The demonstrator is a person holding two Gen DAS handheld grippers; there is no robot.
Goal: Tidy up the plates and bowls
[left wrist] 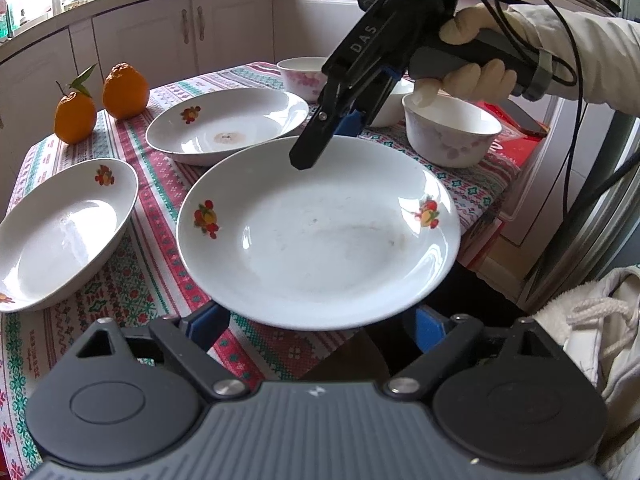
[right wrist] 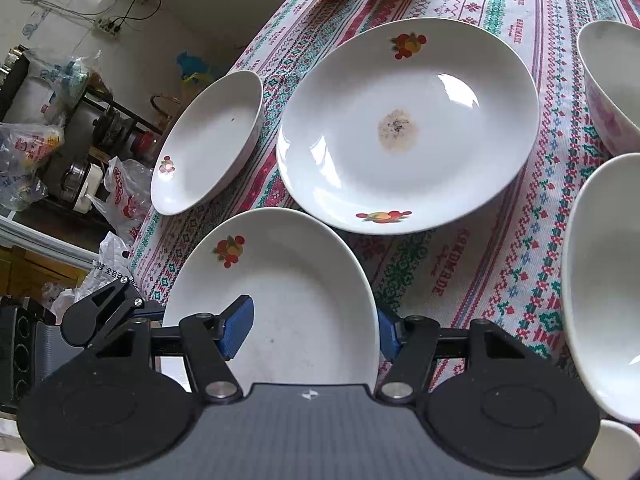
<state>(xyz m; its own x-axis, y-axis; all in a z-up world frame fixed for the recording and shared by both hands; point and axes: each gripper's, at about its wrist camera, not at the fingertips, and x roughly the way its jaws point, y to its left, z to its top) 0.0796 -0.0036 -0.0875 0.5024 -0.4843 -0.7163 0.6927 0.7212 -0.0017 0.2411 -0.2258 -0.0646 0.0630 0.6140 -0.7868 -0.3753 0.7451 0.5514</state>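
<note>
Two claws, one plate (left wrist: 320, 236) between — rim-to-rim

On the tabletop (left wrist: 168, 280), one plate (left wrist: 320, 240) lay near, another plate (left wrist: 224, 124) behind it, a third plate (left wrist: 60, 232) left; bowls (left wrist: 452, 132) stood far right, two oranges (left wrist: 124, 90) far left.
</note>
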